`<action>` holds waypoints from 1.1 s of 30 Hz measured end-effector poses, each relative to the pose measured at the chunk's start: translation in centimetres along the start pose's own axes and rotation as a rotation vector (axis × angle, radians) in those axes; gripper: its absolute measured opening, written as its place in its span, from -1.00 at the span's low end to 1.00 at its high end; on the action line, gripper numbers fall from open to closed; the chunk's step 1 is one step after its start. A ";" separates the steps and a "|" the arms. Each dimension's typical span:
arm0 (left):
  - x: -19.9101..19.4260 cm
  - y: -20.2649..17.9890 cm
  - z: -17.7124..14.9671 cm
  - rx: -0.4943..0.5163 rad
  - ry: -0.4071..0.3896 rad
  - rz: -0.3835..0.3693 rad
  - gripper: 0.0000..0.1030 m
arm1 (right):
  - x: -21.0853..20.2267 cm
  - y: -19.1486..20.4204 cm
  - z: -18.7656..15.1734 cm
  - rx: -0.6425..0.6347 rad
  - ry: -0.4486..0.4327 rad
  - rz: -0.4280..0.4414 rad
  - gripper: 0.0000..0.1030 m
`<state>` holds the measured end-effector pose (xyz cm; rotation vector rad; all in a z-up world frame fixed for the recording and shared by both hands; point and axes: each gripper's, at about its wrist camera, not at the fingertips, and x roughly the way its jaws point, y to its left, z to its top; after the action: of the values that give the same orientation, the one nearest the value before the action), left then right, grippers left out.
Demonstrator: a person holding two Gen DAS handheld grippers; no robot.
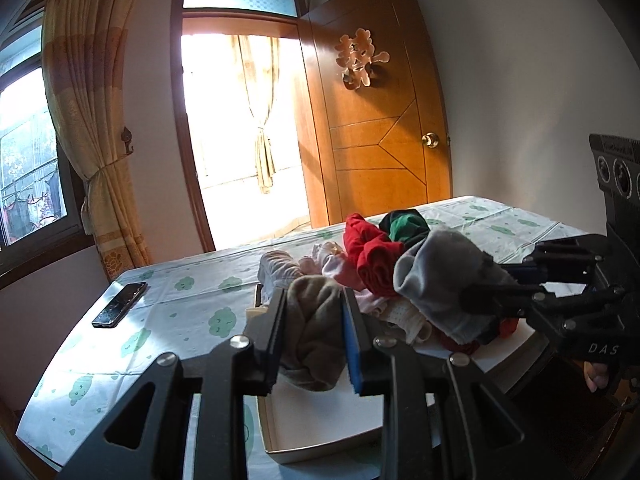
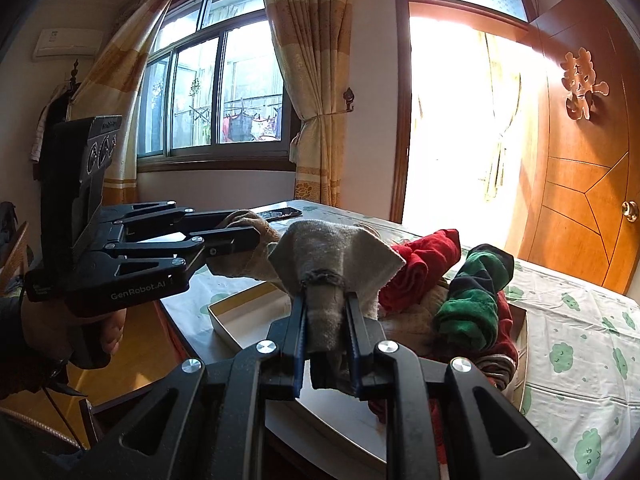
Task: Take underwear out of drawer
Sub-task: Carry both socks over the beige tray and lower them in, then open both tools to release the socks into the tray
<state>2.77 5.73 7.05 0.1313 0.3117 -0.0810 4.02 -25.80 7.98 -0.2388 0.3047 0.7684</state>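
Over the shallow white open box (image 1: 316, 420) serving as the drawer, both grippers are busy. Left gripper (image 1: 314, 344) has its blue-padded jaws pressed onto a crumpled brown-beige fleece garment (image 1: 312, 332) — the bundle stands roughly upright between the pads, its long axis running up and down, its lower end dangling just above the bare white floor of the box. Right gripper (image 2: 326, 344) pinches a grey knitted garment (image 2: 336, 256) by a narrow gathered neck; from there the cloth fans upward and outward like a wide flap, its broad edge pointing up and away from the camera. From the left wrist view that same grey piece shows raised beside the heap, clamped in the black fingers coming from the right.

Behind both — a heap of rolled clothes filling the far half of the box: a red fleece roll (image 1: 372, 256), a green-and-dark striped roll (image 2: 476, 292), pale pink pieces (image 1: 328, 264). The box sits on a table covered by a white cloth with green cloud prints (image 1: 132, 340), and a black phone (image 1: 120, 304) lies flat on it, well apart from the box.
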 end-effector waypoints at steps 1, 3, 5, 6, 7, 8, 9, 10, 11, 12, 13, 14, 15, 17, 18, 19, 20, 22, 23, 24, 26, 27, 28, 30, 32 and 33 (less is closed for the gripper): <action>0.3 0.1 -0.1 0.000 0.001 0.004 -0.52 | 0.4 0.0 0.1 0.001 0.006 -0.002 -0.63; 0.9 0.3 -0.2 -0.003 0.006 0.012 -0.52 | 1.2 -0.1 0.1 0.003 0.018 -0.002 -0.63; 1.5 0.4 -0.5 -0.005 0.012 0.019 -0.52 | 2.0 0.0 0.2 0.007 0.031 0.000 -0.63; 1.8 0.5 -0.6 -0.007 0.015 0.023 -0.52 | 2.4 0.0 0.2 0.009 0.041 0.003 -0.63; 2.0 0.6 -0.7 -0.011 0.020 0.025 -0.52 | 2.8 0.0 0.3 0.009 0.050 0.000 -0.63; 2.3 0.7 -0.9 -0.016 0.023 0.027 -0.52 | 3.2 0.1 0.2 0.008 0.059 -0.001 -0.63; 2.5 0.8 -1.0 -0.020 0.027 0.030 -0.52 | 3.6 0.1 0.2 0.009 0.068 -0.001 -0.63; 2.7 0.8 -1.1 -0.022 0.032 0.030 -0.52 | 4.0 0.1 0.2 0.011 0.076 -0.002 -0.63; 2.9 0.9 -1.2 -0.023 0.036 0.031 -0.52 | 4.3 0.0 0.1 0.011 0.085 -0.004 -0.63; 3.1 0.9 -1.4 -0.023 0.043 0.030 -0.52 | 4.6 0.0 0.0 0.012 0.095 -0.006 -0.63; 3.3 0.9 -1.6 -0.023 0.051 0.027 -0.52 | 4.9 0.0 -0.2 0.014 0.105 -0.006 -0.63; 3.5 0.8 -1.8 -0.021 0.059 0.026 -0.52 | 5.2 0.0 -0.3 0.016 0.113 -0.006 -0.63; 3.7 0.6 -2.0 -0.019 0.068 0.025 -0.52 | 5.4 0.0 -0.5 0.018 0.122 -0.010 -0.63; 4.2 0.6 -2.4 -0.015 0.092 0.022 -0.52 | 5.9 -0.2 -1.0 0.025 0.142 -0.014 -0.63; 4.4 0.5 -2.7 -0.014 0.105 0.020 -0.51 | 6.1 -0.2 -1.2 0.027 0.151 -0.017 -0.63; 4.6 0.4 -2.9 -0.013 0.117 0.018 -0.50 | 6.4 -0.3 -1.4 0.029 0.160 -0.021 -0.63; 4.9 0.4 -3.2 -0.010 0.134 0.015 -0.50 | 6.6 -0.3 -1.7 0.032 0.170 -0.023 -0.63; 5.2 0.3 -3.6 -0.011 0.154 0.014 -0.39 | 7.2 -0.5 -2.1 0.038 0.195 -0.029 -0.63; 5.4 0.2 -3.8 -0.010 0.161 0.011 -0.39 | 7.5 -0.6 -2.4 0.039 0.206 -0.033 -0.63; 5.4 0.1 -3.9 -0.007 0.168 0.010 -0.39 | 7.7 -0.7 -2.6 0.043 0.218 -0.034 -0.63; 5.6 -0.2 -4.1 0.001 0.178 0.010 -0.36 | 7.9 -0.7 -2.8 0.048 0.224 -0.031 -0.63; 5.7 -0.2 -4.2 0.004 0.184 0.012 -0.33 | 8.0 -0.7 -2.9 0.049 0.225 -0.031 -0.63; 5.9 -0.2 -4.4 0.007 0.194 0.014 -0.24 | 8.0 -0.7 -3.0 0.051 0.230 -0.027 -0.63; 6.1 -0.2 -4.7 0.002 0.214 0.012 -0.21 | 8.4 -0.4 -3.0 0.050 0.243 -0.022 -0.63; 6.3 -0.3 -5.1 0.001 0.229 0.018 -0.09 | 8.7 -0.3 -2.9 0.046 0.256 -0.019 -0.62; 6.3 -0.3 -5.2 0.000 0.231 0.026 0.06 | 8.6 -0.3 -2.9 0.046 0.258 -0.017 -0.57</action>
<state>7.10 5.81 0.13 0.1452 0.5406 -0.0398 9.55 -21.36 2.23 -0.2972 0.5626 0.7133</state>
